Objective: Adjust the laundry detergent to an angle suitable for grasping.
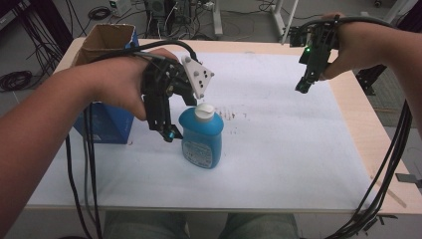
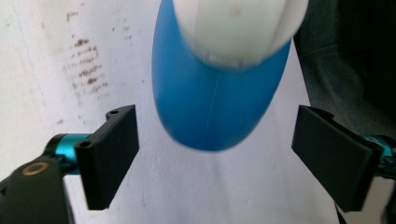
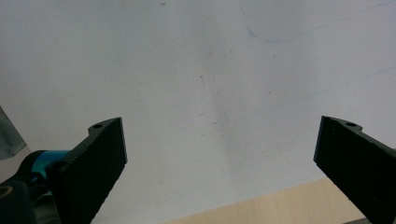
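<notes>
Blue bottle (image 1: pixel 201 139) with the white cap (image 1: pixel 204 111) is standing upright on the white sheet (image 1: pixel 278 149) covering the desk (image 1: pixel 348 94), a bit left of the middle and just right of the blue box (image 1: pixel 105 124); behind that box an open cardboard box (image 1: pixel 107 42) is sitting at the far left corner; left gripper (image 1: pixel 171 133) is hanging right beside the bottle on its left side, pointing down, with the grey three-cornered plate (image 1: pixel 197 77) sitting just above the cap; in the left gripper view the bottle (image 2: pixel 210 102) is showing between the two black jaws, and there's clear white sheet on both sides of it, so the jaws are standing open and not pressing on anything; bottle is looking a bit blurry there, cap (image 2: pixel 238 28) up at the top of the frame; some brownish smudges (image 1: pixel 231 114) are sitting on the sheet just right of the cap; right gripper (image 1: pixel 302 88) is being held up over the far right part of the desk, well apart from the bottle, tilted down; in the right gripper view its jaws are spread wide with just bare sheet (image 3: pixel 210 93) between them and a strip of wood desk edge (image 3: pixel 261 210) at the bottom; cables (image 1: pixel 383 189) are trailing off the right side.
</notes>
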{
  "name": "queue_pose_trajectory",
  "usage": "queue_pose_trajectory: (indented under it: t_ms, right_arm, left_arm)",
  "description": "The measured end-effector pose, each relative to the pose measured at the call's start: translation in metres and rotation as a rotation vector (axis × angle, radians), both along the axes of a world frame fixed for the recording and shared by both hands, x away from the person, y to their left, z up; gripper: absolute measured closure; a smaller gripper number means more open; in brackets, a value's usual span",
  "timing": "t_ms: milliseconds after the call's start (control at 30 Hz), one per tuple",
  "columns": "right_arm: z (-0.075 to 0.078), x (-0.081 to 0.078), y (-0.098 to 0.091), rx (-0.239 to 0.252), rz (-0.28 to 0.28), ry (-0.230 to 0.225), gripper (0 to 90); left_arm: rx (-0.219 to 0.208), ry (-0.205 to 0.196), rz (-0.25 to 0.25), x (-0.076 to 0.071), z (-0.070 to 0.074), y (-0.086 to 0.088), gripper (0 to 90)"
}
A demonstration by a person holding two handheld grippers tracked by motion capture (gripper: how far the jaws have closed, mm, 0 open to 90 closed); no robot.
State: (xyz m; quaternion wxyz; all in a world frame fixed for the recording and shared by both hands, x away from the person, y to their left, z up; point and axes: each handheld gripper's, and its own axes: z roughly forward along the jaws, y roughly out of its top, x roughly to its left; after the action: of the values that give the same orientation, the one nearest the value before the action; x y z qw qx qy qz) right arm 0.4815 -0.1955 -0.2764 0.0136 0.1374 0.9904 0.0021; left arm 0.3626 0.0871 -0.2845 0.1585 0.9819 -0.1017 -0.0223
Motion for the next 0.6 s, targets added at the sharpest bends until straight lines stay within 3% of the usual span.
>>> queue_pose_trajectory:
  t_ms: [267, 333, 433, 600]
  right_arm:
    - [-0.002, 0.002, 0.003, 0.001, 0.003, 0.006, 1.5]
    - [-0.003, 0.003, 0.003, 0.003, 0.018, 0.003, 1.5]
    - [-0.003, 0.003, 0.004, 0.005, 0.015, 0.008, 1.6]
    - [-0.003, 0.004, 0.003, 0.010, 0.016, 0.013, 1.5]
  left_arm:
    - [0.091, -0.021, 0.059, 0.003, 0.008, 0.011, 5.8]
    - [0.091, -0.021, 0.059, 0.003, 0.008, 0.011, 5.1]
    - [0.119, -0.017, 0.106, 0.005, 0.013, 0.018, 1.7]
    - [0.133, -0.008, 0.122, 0.005, 0.019, 0.021, 1.6]
